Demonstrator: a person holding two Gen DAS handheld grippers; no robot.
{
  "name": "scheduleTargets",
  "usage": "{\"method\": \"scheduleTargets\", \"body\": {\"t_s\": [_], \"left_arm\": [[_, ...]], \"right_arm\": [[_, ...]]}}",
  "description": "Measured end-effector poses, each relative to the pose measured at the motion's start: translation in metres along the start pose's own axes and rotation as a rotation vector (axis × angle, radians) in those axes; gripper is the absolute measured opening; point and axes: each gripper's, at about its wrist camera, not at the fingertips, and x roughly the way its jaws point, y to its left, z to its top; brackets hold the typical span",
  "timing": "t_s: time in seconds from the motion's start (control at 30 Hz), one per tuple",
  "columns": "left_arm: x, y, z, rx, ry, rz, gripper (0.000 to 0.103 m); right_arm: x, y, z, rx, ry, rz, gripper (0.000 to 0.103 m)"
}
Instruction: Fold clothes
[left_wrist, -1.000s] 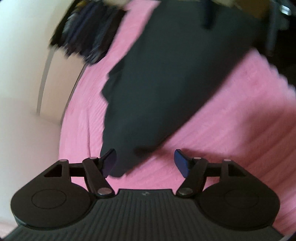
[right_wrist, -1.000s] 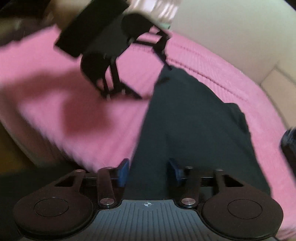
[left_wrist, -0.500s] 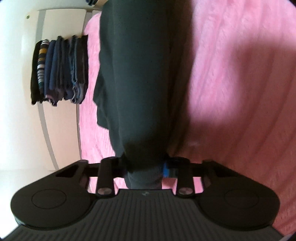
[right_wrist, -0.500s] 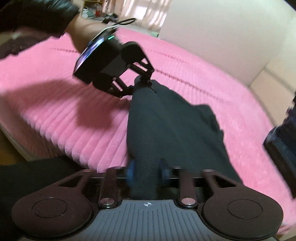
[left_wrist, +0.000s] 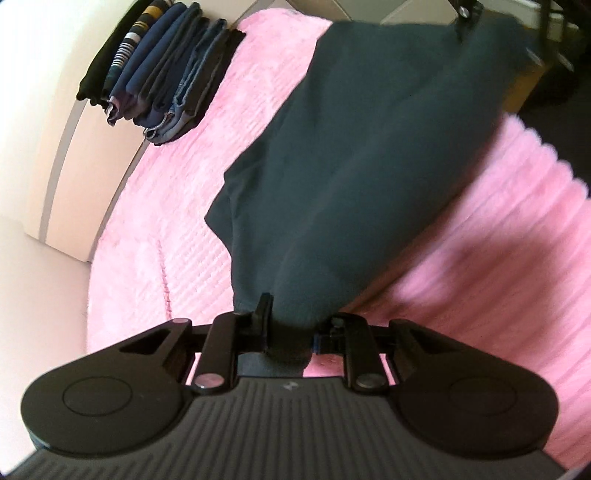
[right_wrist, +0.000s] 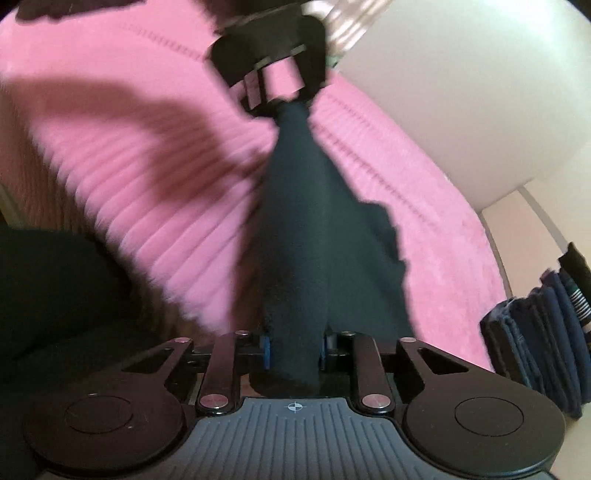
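Holding a dark garment (left_wrist: 369, 155) stretched between both tools, mid-fold by my reading: each end is being pinched and the cloth is hanging in a taut span over the pink bedspread (left_wrist: 155, 229), with its far side trailing onto the bed. The left gripper (left_wrist: 290, 328) is clamping a bunched corner, jaws closed on fabric; the right gripper (right_wrist: 293, 349) is doing the same at the opposite end, blue pads pressing into the cloth from both sides. In the right wrist view the left gripper (right_wrist: 275, 98) is showing at the far end of the garment, tilted down toward the bed, somewhat blurred.

Next move, as a judgement: carrying the held edge across and laying it flat over the rest, keeping both corners level so the fold is landing square, then releasing.

A stack of folded clothes (left_wrist: 159, 70) is sitting at the bed's edge near the headboard, well apart from the working area.
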Motion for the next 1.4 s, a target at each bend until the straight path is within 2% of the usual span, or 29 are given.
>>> {"method": "scheduleTargets", "body": {"t_s": [0.07, 0.2, 0.33, 0.4, 0.5, 0.6, 0.67, 0.73, 0.83, 0.87, 0.9, 0.93, 0.97, 1.0, 1.07, 1.2, 1.3, 1.4], "left_arm": [[-0.005, 0.001, 0.0, -0.015, -0.014, 0.004, 0.017], [-0.021, 0.021, 0.0, -0.066, -0.017, 0.109, 0.016], [-0.05, 0.066, -0.005, -0.125, 0.049, 0.246, 0.016], [-0.079, 0.086, -0.013, -0.158, 0.098, 0.339, 0.016], [-0.128, 0.093, -0.019, -0.186, 0.173, 0.461, 0.016], [-0.168, 0.052, -0.015, -0.151, 0.269, 0.536, 0.016], [-0.183, 0.003, -0.012, -0.147, 0.326, 0.536, 0.017], [-0.186, -0.054, -0.009, -0.181, 0.367, 0.489, 0.017], [-0.174, -0.142, -0.005, -0.258, 0.403, 0.36, 0.021], [-0.166, -0.169, -0.004, -0.293, 0.419, 0.302, 0.021], [-0.159, -0.195, -0.004, -0.331, 0.434, 0.257, 0.021], [-0.154, -0.216, -0.002, -0.355, 0.447, 0.25, 0.025], [-0.153, -0.233, 0.0, -0.363, 0.467, 0.26, 0.027], [-0.153, -0.247, 0.001, -0.377, 0.483, 0.272, 0.028], [-0.169, -0.257, -0.003, -0.485, 0.479, 0.281, 0.031], [-0.204, -0.243, -0.025, -0.741, 0.458, 0.287, 0.031], [-0.225, -0.212, -0.053, -0.911, 0.427, 0.361, 0.031], [-0.23, -0.17, -0.08, -1.066, 0.344, 0.419, 0.032]], "right_arm": [[-0.009, -0.031, 0.015, -0.015, -0.049, -0.022, 0.019], [-0.008, -0.089, 0.051, -0.093, -0.155, -0.079, 0.019], [0.011, -0.135, 0.097, -0.224, -0.278, -0.124, 0.019], [0.012, -0.144, 0.116, -0.25, -0.355, -0.104, 0.019], [0.014, -0.12, 0.123, -0.283, -0.442, -0.075, 0.019], [0.02, -0.064, 0.098, -0.321, -0.459, 0.001, 0.019], [0.027, -0.023, 0.07, -0.342, -0.44, 0.072, 0.019], [0.033, 0.016, 0.04, -0.347, -0.39, 0.162, 0.019], [0.032, 0.059, 0.003, -0.418, -0.311, 0.218, 0.019], [0.028, 0.065, -0.004, -0.42, -0.301, 0.218, 0.027], [0.022, 0.064, -0.009, -0.394, -0.29, 0.217, 0.033], [0.016, 0.063, -0.014, -0.365, -0.28, 0.218, 0.034], [0.012, 0.056, -0.017, -0.317, -0.269, 0.22, 0.036], [0.008, 0.05, -0.019, -0.271, -0.259, 0.22, 0.045], [0.007, 0.031, -0.019, -0.176, -0.248, 0.204, 0.056], [0.004, -0.009, -0.005, 0.163, -0.258, 0.248, 0.057], [0.019, -0.036, 0.012, 0.389, -0.275, 0.315, 0.057], [0.046, -0.056, 0.032, 0.555, -0.303, 0.382, 0.056]]}}
